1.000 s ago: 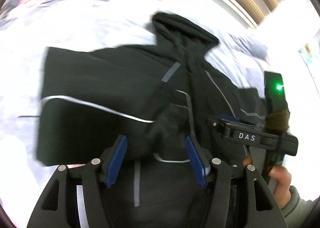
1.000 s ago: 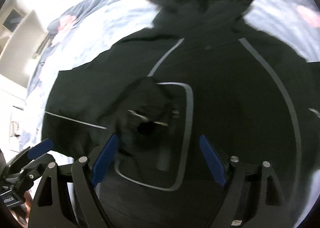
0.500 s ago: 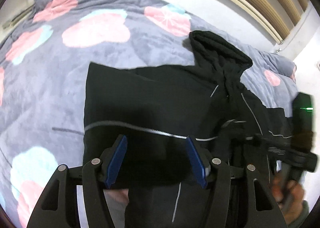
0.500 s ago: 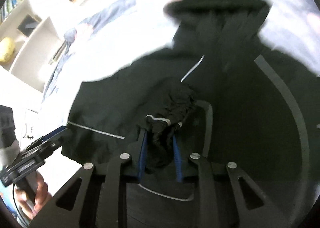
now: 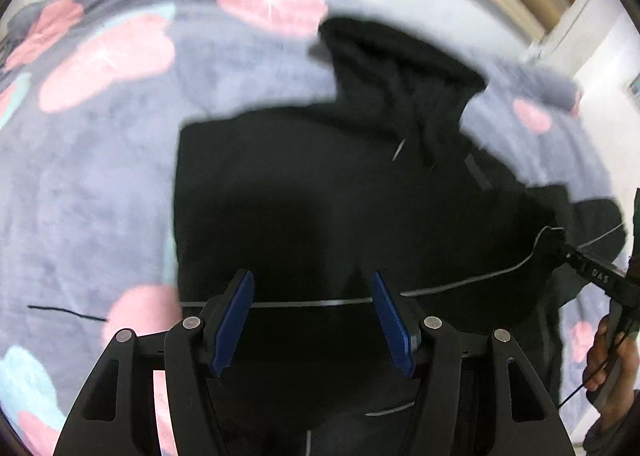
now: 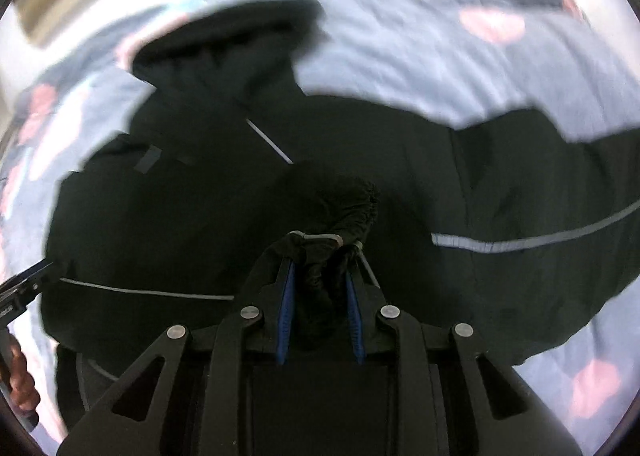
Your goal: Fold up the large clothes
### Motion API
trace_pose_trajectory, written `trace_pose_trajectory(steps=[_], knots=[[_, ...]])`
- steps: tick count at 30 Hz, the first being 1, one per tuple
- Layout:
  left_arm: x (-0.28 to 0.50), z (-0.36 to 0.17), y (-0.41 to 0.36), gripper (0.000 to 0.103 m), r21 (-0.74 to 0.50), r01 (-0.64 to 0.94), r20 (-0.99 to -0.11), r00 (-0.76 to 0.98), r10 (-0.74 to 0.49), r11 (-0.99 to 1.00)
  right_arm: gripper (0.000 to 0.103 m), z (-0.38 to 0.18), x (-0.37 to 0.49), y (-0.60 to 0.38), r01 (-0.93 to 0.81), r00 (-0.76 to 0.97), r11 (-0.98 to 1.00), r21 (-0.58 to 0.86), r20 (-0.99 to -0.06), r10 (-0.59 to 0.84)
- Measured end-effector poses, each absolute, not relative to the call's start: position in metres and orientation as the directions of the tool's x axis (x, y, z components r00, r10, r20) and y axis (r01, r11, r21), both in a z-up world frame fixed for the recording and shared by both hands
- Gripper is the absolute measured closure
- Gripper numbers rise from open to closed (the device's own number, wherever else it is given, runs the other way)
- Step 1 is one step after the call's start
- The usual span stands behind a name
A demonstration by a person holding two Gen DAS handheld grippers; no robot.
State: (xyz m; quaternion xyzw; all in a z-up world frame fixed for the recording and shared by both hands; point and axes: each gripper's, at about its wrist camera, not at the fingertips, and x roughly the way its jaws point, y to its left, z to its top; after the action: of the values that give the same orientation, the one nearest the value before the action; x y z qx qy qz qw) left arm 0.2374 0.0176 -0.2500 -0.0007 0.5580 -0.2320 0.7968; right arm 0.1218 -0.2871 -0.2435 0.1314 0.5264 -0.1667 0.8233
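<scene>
A: How are the two grippers set?

B: The left gripper (image 5: 312, 326) is held with its jaws about half apart and nothing is clamped; only dark cloth is seen below the blue pads (image 5: 234, 322). The right gripper (image 6: 320, 312) has its jaws drawn narrow, and a bunched sleeve cuff (image 6: 320, 252) is pinched between the pads.

A: Where is the garment located relative to them?

B: A black hooded jacket (image 5: 320, 195) is spread on a grey blanket with pink blotches (image 5: 100, 175), directly beneath and ahead of both grippers. The hood (image 5: 396, 67) lies furthest from the fingertips. A thin reflective line (image 5: 320, 302) runs from between the left gripper's pads across to the right gripper, which is seen at the right edge of the left wrist view. To the right of the right gripper, the other sleeve (image 6: 560, 215) extends outward.

A: How is the material expected to handle?

B: It is judged soft and limp, with some weight and a smooth shell that may slip. Thin single layers are likely to slide out; a gathered cuff or seam is judged the more secure hold.

A: Where should the left gripper take hold?

B: The near hem or side edge is recommended, so that the panel is carried over evenly.
</scene>
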Motion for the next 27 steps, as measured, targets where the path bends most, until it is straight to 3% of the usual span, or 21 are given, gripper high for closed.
trace_pose_trajectory(steps=[5, 9, 11, 16, 20, 24, 27], knots=[[0.241, -0.283, 0.007, 0.040, -0.221, 0.370, -0.918, 0.233, -0.321, 0.902, 0.073, -0.288, 0.116, -0.303, 0.457, 0.321, 0.888, 0.047, -0.940, -0.116], [0.236, -0.295, -0.011, 0.036, -0.105, 0.428, -0.930, 0.277, -0.240, 0.898, 0.073, -0.295, 0.119, -0.305, 0.435, 0.297, 0.900, 0.021, -0.947, -0.122], [0.234, -0.293, -0.012, 0.036, -0.086, 0.434, -0.931, 0.286, -0.228, 0.897, 0.067, -0.286, 0.114, -0.311, 0.450, 0.300, 0.891, 0.055, -0.950, -0.093], [0.229, -0.270, 0.000, 0.036, -0.157, 0.422, -0.930, 0.242, -0.278, 0.893, 0.046, -0.235, 0.094, -0.306, 0.455, 0.398, 0.884, 0.105, -0.912, -0.096], [0.217, -0.239, 0.007, 0.036, -0.240, 0.418, -0.895, 0.253, -0.366, 0.876, 0.046, -0.215, 0.109, -0.272, 0.364, 0.448, 0.924, 0.114, -0.892, -0.067], [0.212, -0.252, -0.004, 0.036, -0.247, 0.418, -0.904, 0.225, -0.363, 0.874, 0.046, -0.246, 0.141, -0.230, 0.280, 0.408, 0.955, 0.097, -0.913, -0.026], [0.207, -0.280, -0.015, 0.036, -0.165, 0.438, -0.931, 0.226, -0.286, 0.884, 0.046, -0.294, 0.155, -0.215, 0.268, 0.301, 0.963, 0.017, -0.951, -0.067]])
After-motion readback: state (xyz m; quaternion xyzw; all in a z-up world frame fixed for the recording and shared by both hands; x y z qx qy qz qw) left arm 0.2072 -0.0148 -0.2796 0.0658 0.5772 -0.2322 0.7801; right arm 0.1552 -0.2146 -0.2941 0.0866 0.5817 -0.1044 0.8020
